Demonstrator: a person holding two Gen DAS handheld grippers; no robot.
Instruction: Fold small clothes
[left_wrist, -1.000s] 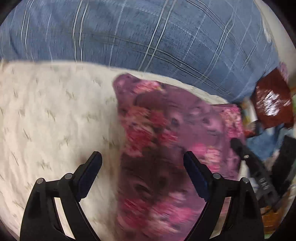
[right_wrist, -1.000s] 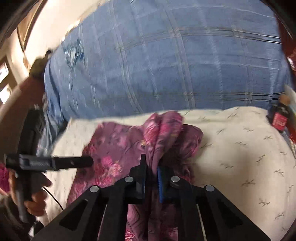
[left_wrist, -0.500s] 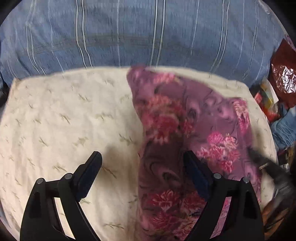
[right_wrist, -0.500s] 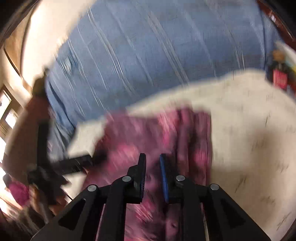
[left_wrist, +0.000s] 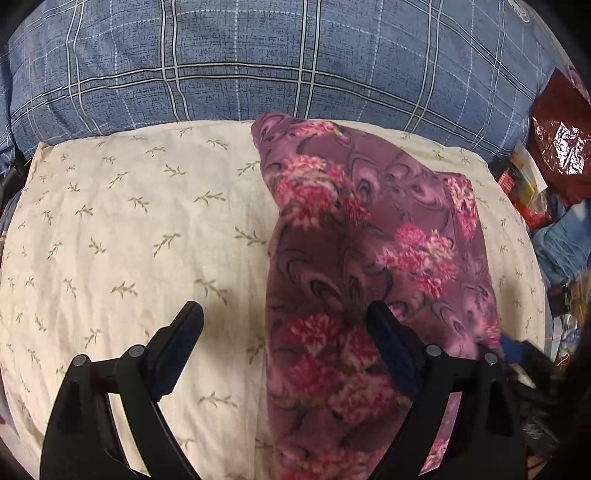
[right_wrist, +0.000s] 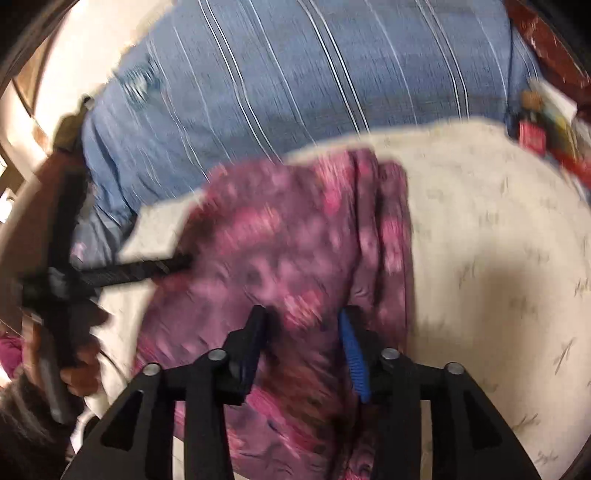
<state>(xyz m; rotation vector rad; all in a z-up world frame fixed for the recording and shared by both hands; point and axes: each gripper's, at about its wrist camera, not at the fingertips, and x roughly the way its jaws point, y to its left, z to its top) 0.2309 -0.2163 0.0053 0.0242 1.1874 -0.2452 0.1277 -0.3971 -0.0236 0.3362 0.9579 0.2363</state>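
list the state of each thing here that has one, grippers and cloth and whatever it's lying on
left gripper: open, holding nothing, above the cloth's left edge
right gripper: open, nothing between its fingers, over the cloth
purple floral cloth: folded, lying flat on the cream pillow
cream pillow: lying flat, lightly wrinkled
blue plaid pillow: behind the cream pillow

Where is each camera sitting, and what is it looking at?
Left wrist: sits on the left gripper, looking along its wide-open fingers at the purple flowered cloth on the cream pillow.
Right wrist: sits on the right gripper, fingers apart over the same cloth; the picture is blurry. The person's hand holding the other gripper shows at left.
Both see the cloth, the pillow and the blue checked bedding.
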